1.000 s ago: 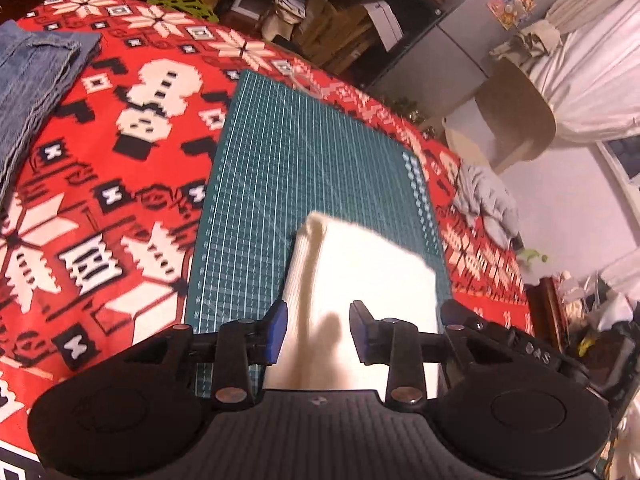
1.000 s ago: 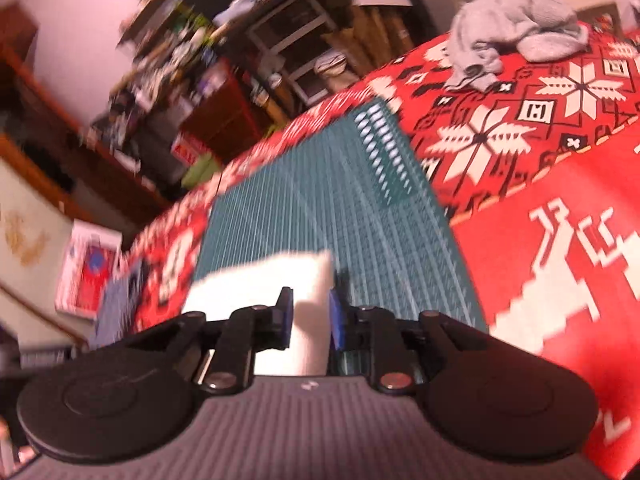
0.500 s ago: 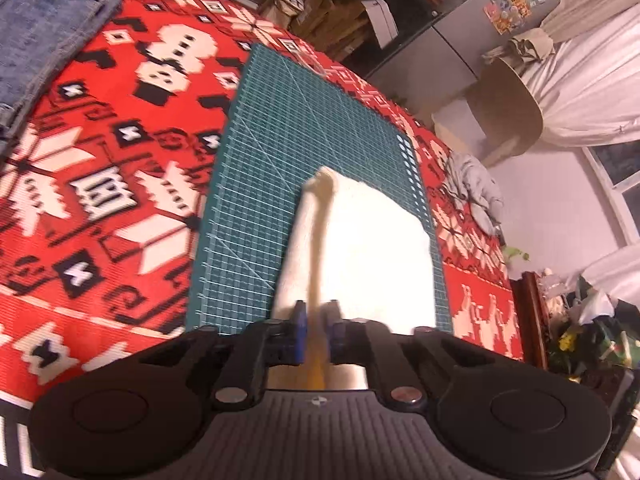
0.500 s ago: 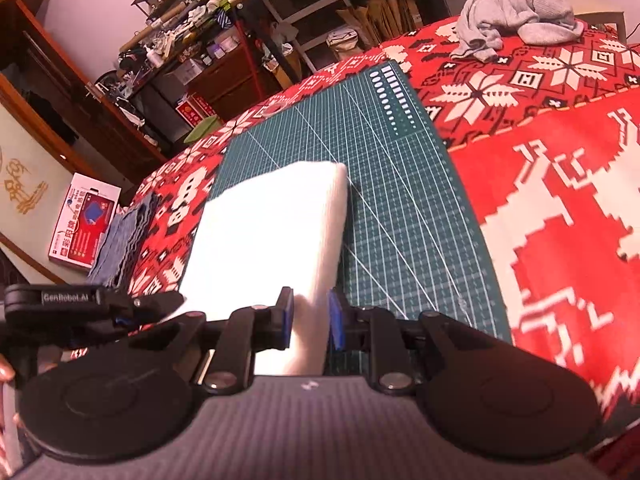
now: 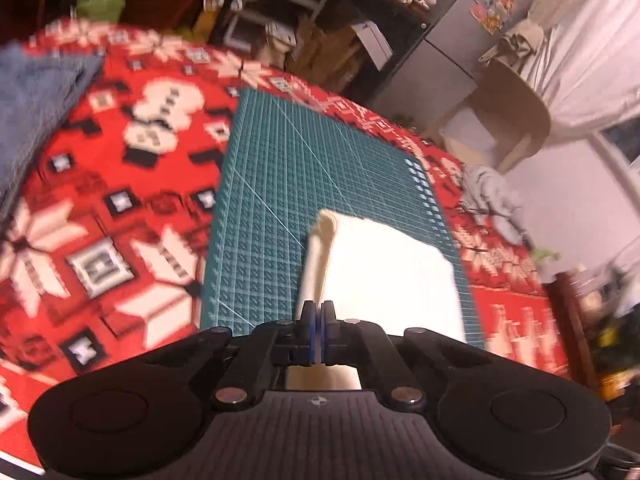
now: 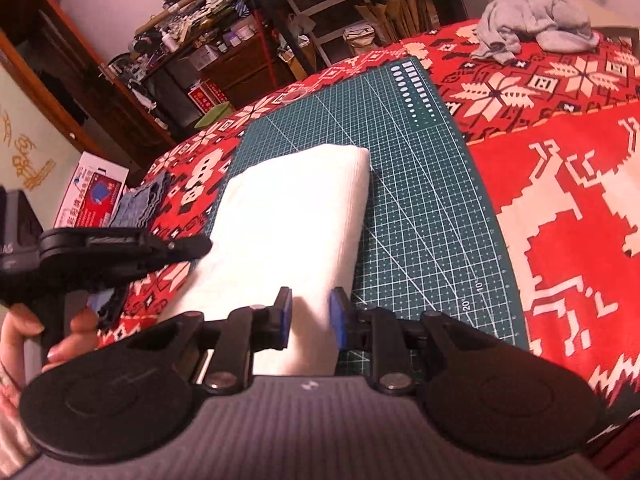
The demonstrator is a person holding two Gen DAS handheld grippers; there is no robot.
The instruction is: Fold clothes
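Note:
A folded white garment (image 5: 384, 276) lies on the green cutting mat (image 5: 288, 184); it also shows in the right wrist view (image 6: 288, 224) on the mat (image 6: 424, 208). My left gripper (image 5: 319, 320) is shut, its jaws together at the garment's near left edge; whether cloth is pinched between them is hidden. It also shows from the side in the right wrist view (image 6: 192, 246), at the garment's left edge. My right gripper (image 6: 310, 312) has its jaws a little apart, astride the garment's near right edge.
A red patterned cloth (image 5: 120, 216) covers the table. Folded blue jeans (image 5: 36, 96) lie at the far left, and show in the right wrist view (image 6: 140, 204). A crumpled grey garment (image 6: 536, 24) lies at the far right. Shelves and clutter stand behind the table.
My left gripper has closed from wide open to fully shut at the garment's near left edge. My right gripper has stayed slightly open over the near right edge as the view steadied.

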